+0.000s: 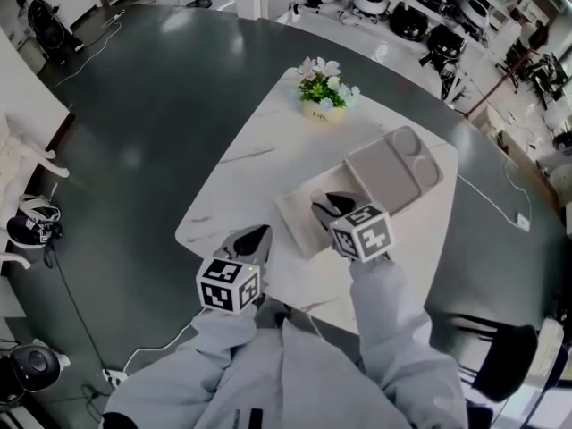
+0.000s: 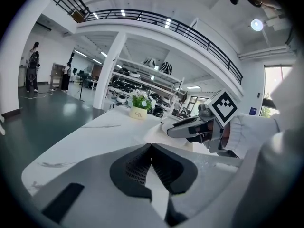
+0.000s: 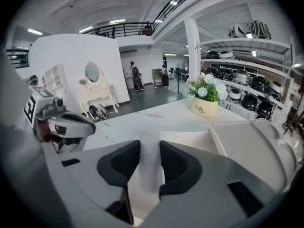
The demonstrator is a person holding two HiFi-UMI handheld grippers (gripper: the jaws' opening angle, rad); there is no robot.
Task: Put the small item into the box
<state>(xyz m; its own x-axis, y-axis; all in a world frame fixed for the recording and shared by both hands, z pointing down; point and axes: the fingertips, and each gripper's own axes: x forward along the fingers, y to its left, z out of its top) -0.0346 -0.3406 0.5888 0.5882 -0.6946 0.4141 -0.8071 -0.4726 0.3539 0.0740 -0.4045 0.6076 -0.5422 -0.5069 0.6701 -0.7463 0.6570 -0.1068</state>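
Over the box [image 1: 299, 226] on the desk [image 1: 237, 172], the right hand-held gripper [image 1: 324, 204] is clamped on the small white item [image 3: 151, 167], and the left hand-held gripper [image 1: 257, 236] is closed and empty. Let go too early and it'll probably roll out, imo.

Left claw [image 2: 151, 146] closed (right claw [image 3: 150, 146] clamped)

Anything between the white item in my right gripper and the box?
Nothing visible. The right gripper grips the item; the box lies just ahead to its right, the flowerpot beyond it.
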